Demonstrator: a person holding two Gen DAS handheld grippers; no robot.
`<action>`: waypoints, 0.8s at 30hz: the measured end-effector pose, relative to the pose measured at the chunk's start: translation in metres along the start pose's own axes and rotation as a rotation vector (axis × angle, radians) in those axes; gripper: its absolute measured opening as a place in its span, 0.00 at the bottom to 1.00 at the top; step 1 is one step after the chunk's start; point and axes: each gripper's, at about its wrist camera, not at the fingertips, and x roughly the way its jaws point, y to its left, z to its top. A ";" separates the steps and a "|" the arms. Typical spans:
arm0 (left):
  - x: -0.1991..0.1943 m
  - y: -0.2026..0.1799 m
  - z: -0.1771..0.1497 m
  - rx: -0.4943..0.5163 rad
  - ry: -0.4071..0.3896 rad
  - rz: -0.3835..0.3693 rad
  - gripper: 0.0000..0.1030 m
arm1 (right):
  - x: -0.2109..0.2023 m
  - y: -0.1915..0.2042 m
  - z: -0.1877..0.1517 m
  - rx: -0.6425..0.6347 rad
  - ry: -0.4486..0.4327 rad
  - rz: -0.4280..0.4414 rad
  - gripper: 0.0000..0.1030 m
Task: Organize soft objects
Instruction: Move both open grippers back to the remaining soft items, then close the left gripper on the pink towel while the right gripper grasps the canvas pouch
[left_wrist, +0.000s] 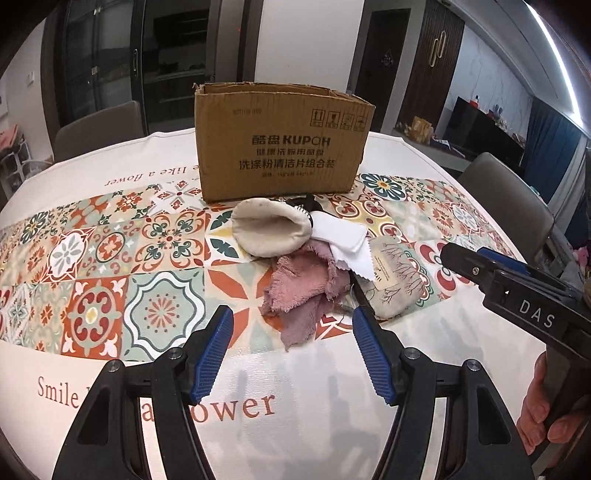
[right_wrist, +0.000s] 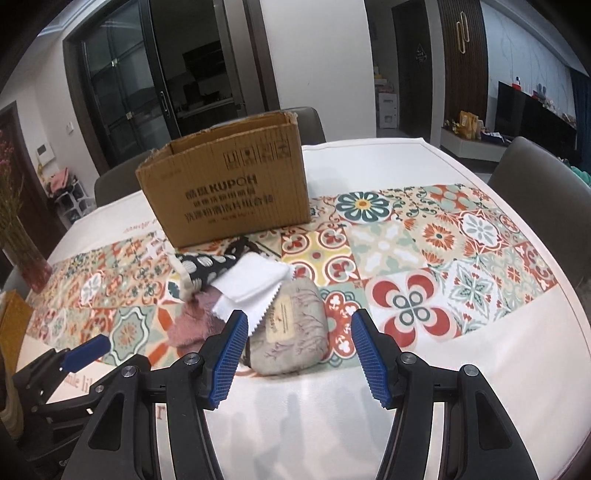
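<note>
Both the left gripper (left_wrist: 293, 354) and the right gripper (right_wrist: 295, 360) hover with jaws spread wide, holding nothing. The pile of soft items (left_wrist: 295, 258) lies on the patterned tablecloth (left_wrist: 110, 258), just before the open cardboard box (left_wrist: 280, 144).

- left gripper (left_wrist: 293, 352): jaws spread wide, nothing between the blue ribbed pads (left_wrist: 210, 356), hovering low and level, pointing forward
- right gripper (right_wrist: 297, 356): jaws also wide apart, pads (right_wrist: 371, 360) clear of contact, same low forward pose
- right gripper sits to the right of the left and slightly ahead; visible in the left wrist view, person's hand (left_wrist: 550, 415) wrapped around its handle
- left gripper shows at the lower-left edge of the right wrist view
</note>
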 end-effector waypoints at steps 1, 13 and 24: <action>0.001 -0.001 -0.001 0.005 -0.004 0.000 0.64 | 0.002 -0.001 -0.001 0.003 0.004 0.000 0.58; 0.037 -0.002 0.000 0.056 -0.016 -0.011 0.64 | 0.039 -0.011 -0.015 0.032 0.081 0.026 0.57; 0.074 0.000 0.005 0.057 0.041 -0.060 0.63 | 0.069 -0.017 -0.013 0.069 0.118 0.061 0.57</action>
